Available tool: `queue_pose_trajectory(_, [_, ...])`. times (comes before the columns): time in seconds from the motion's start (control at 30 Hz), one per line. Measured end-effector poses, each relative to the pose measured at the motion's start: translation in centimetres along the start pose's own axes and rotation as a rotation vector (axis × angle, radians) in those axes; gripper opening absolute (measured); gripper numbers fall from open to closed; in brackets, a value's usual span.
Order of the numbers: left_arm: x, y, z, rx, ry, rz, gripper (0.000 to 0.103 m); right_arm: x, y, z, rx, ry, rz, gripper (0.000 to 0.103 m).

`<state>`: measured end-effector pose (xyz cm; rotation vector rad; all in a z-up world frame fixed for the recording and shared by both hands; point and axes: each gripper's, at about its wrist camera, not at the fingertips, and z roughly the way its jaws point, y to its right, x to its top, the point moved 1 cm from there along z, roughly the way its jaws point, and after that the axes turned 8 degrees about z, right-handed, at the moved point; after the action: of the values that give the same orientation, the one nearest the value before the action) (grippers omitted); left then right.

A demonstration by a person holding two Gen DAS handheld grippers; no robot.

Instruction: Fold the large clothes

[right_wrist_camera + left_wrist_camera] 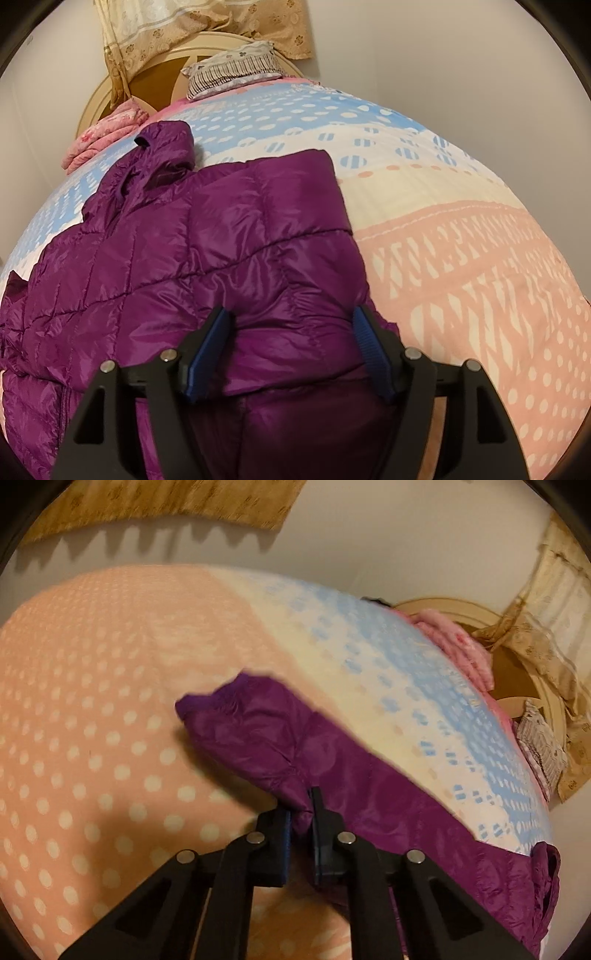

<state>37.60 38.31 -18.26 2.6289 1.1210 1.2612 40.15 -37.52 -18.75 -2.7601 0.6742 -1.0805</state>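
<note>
Lying across the bed (461,229), the purple quilted jacket (229,240) has one panel folded over its body, and its collar end points toward the headboard (96,99). In the left wrist view, your left tool (301,812) is clenched on a gathered fold of the jacket (280,738) near the sleeve, purple fabric pinched between the blue pads; the cuff end of that sleeve stretches away over the pink dotted part of the bedspread (92,720). In the right wrist view, your right tool (291,321) stands released: its jaws are spread wide over the folded panel's near edge, with the fabric between them but the pads not pressing on it. The bedspread runs in bands of blue, cream and pink. At the head of the bed a folded pink blanket (99,136) lies just beside the jacket's collar, and a striped pillow (232,66) rests against the headboard, with a patterned beige curtain (207,26) hanging behind it.
</note>
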Motion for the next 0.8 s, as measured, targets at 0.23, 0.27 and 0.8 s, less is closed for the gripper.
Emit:
queue_pose_trajectory(0.23, [2.9,7.4,-6.1,-0.096,0.204,0.213,0.006,-0.1,0.0,-0.1,0.011,0.003,0.010,0.073])
queue_pose_trajectory(0.27, [2.9,9.0,-7.2,-0.128,0.226,0.248,0.006,-0.1,0.1,-0.1,0.013,0.004,0.013,0.073])
queue_pose_trajectory(0.8, [-20.8,38.6,-19.0,-0.793,0.125,0.971,0.006,-0.1,0.5,-0.2,0.051,0.011,0.041,0.074])
